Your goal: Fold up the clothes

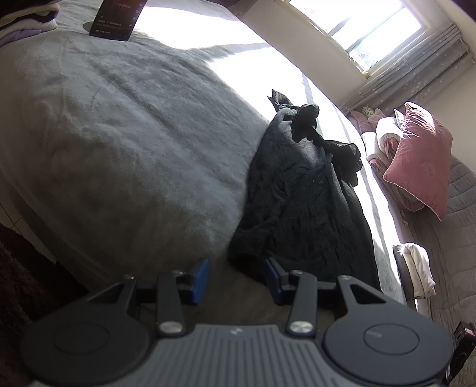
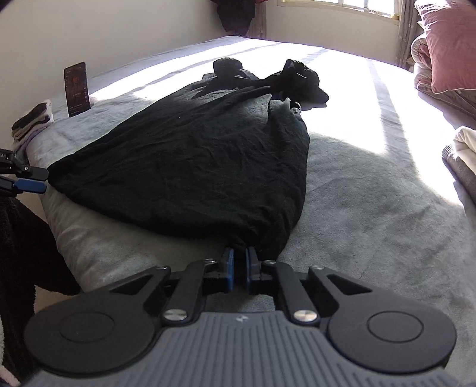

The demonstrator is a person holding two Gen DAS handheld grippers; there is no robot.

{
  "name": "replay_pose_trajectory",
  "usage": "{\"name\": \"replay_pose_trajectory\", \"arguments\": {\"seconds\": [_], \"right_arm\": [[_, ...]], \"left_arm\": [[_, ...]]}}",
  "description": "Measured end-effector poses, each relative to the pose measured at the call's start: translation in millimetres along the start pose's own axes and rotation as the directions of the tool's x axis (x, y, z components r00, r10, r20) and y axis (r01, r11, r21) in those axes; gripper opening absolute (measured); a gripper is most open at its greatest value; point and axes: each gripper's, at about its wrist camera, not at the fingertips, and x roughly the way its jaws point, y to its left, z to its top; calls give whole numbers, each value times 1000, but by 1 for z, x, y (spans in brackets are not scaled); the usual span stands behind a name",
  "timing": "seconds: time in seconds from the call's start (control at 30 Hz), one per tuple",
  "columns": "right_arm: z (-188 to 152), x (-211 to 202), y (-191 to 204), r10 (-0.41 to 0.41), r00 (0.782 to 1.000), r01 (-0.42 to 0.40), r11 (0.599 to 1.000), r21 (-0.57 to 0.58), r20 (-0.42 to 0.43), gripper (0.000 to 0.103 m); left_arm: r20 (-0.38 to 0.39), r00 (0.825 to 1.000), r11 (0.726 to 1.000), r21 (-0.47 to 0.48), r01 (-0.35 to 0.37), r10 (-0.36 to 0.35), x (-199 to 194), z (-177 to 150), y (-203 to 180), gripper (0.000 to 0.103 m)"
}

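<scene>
Right gripper (image 2: pixel 238 262): jaws nearly together, clamped on the near corner of the black garment (image 2: pixel 190 160), a pinch of fabric between the blue pads (image 2: pixel 228 269).

Left gripper (image 1: pixel 236 275): jaws apart with only bedding in the gap. The garment's near edge lies at the tip of the right-side jaw, touching or just short, hard to call from this angle. In the right wrist view the left gripper (image 2: pixel 44 180) sits at the garment's far-left corner; whether cloth is between its jaws there I cannot tell.

Ahead of the right jaws the garment spreads flat on the grey blanket (image 2: pixel 372 214) covering the bed, widening to the left, then narrowing into a bunched, tangled end (image 2: pixel 297 80) in the sunlit patch.

Further out, left of the jaws: a phone (image 2: pixel 76 88) standing upright and a small stack of folded items (image 2: pixel 34 119) just beside it. Far right: a pink pillow (image 2: pixel 449 50) on piled bedding. Window (image 1: pixel 360 26) beyond.
</scene>
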Motion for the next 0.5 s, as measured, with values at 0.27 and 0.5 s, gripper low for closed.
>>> {"name": "replay_pose_trajectory", "arguments": {"seconds": [0.27,0.5], "right_arm": [[2,-33,-57,-59,995,33,956,293,80,6],[-7,-17,-71,-81,997,81,932,354,-14,6]], "left_arm": [[3,1000,999,35,0,0,-1,-3,-1,45],[-28,998,998,-25,63,-64,8,-1,-3,44]]}}
